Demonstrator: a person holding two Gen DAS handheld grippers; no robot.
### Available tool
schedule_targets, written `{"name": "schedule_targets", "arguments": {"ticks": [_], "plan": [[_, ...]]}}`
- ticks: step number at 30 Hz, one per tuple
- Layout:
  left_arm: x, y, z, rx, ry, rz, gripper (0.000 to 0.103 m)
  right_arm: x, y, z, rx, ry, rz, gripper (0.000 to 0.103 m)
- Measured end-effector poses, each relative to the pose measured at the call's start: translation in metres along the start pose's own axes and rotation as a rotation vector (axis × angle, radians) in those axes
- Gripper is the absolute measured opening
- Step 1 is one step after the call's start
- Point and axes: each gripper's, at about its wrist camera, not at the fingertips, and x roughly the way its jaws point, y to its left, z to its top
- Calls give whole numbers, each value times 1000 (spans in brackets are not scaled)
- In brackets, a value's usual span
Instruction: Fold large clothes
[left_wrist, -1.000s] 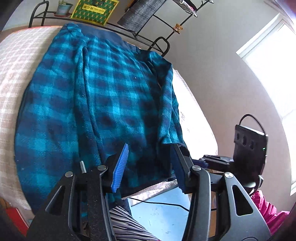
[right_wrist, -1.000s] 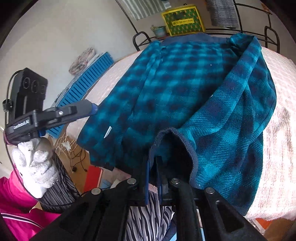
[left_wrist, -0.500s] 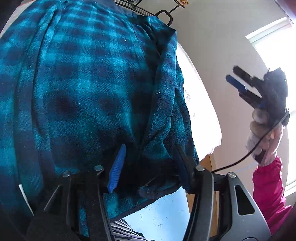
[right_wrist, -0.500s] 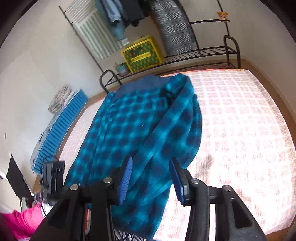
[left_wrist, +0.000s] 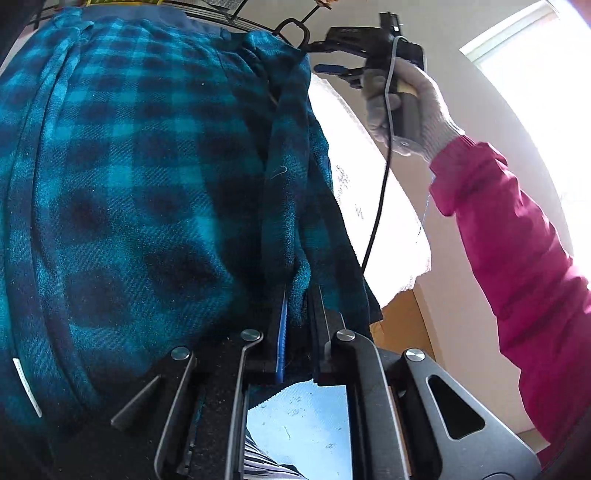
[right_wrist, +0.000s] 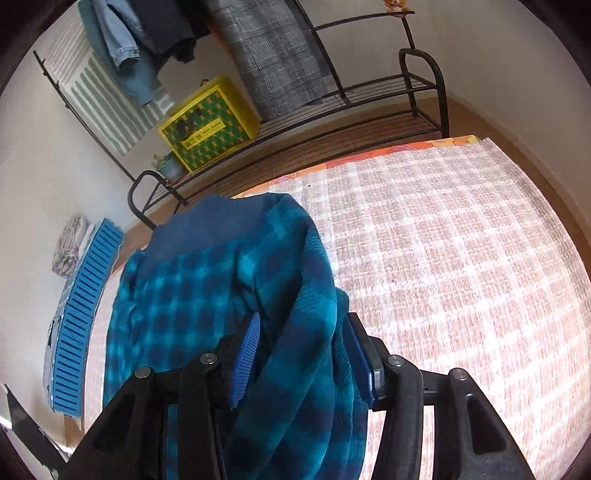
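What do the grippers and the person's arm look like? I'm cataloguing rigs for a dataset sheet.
Both the left gripper and right gripper have black angular frames with silver bolts and ribbed blue pads on the fingers. A black cable hangs from the right one. The hand wears a pale knit glove, with a magenta sleeve.

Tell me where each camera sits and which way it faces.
Left wrist: on the left hand-held gripper, angled down at the plaid garment; jaws shut on its hem; gloved hand and pink sleeve show.
Right wrist: on the right hand-held gripper, looking across the bed toward the rack.
Shared: the garment.
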Motion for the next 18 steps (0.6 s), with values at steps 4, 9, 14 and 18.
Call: {"name": "schedule_targets", "arguments": {"ticks": [4, 9, 14, 18], "plan": [[-1, -1, -3, -4, 1, -9, 7, 22, 10, 6, -19, 47, 1, 4], [-3, 2, -4, -30, 4, -27, 5, 0, 69, 20, -194, -28, -60, 2], [-6, 8, -7, -56, -7, -46, 5, 22, 148, 32, -388, -15, -72, 2], [1, 27, -9, -122, 6, -32, 5, 86, 186, 20, -475, 76, -111, 3]]}}
